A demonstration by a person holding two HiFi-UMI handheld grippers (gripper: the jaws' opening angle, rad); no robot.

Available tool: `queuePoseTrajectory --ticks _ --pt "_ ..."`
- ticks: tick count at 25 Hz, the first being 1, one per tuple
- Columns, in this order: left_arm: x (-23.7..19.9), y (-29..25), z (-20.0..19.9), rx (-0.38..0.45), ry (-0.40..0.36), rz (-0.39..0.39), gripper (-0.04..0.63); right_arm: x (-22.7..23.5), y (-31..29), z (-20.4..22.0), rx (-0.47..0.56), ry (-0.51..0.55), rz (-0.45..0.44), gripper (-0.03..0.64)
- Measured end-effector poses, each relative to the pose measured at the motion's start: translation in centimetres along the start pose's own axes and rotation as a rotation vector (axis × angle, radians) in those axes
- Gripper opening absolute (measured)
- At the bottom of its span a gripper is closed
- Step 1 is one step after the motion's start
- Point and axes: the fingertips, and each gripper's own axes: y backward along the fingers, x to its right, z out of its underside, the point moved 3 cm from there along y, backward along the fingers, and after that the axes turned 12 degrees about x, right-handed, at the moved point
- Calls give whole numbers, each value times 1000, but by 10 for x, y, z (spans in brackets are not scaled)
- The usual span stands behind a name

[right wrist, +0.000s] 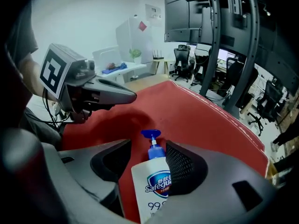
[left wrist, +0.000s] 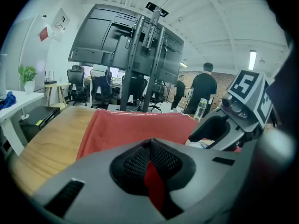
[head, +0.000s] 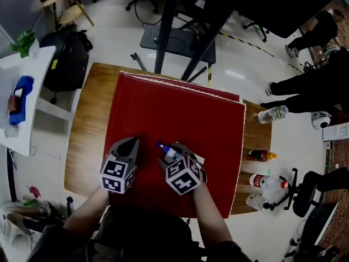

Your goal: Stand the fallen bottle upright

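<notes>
Right gripper view: pump bottle [right wrist: 153,183] flat on red cloth [right wrist: 196,111] inside open right gripper [right wrist: 148,146]; left gripper [left wrist: 150,143] closed.

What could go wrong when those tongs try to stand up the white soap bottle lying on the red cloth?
The right tongs stand open around the white plastic pump bottle, up near its neck; closing there, they might grip off-centre, so the smooth body could slip or swing.
The blue pump head points away along the red cloth; tipping the bottle up might press it and squirt soap.
</notes>
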Motion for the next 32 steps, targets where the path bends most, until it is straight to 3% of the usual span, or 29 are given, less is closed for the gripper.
queuePoseTrajectory --ticks 8,14,32 --pt "-6 -10 4 -14 18 5 35 5 -20 -2 -132 128 -50 239" --pt "-10 -21 5 -29 24 7 35 7 -31 13 -297 198 -125 239" --pt "-11 -35 12 -59 35 -5 35 19 -55 25 -485 284 -84 235"
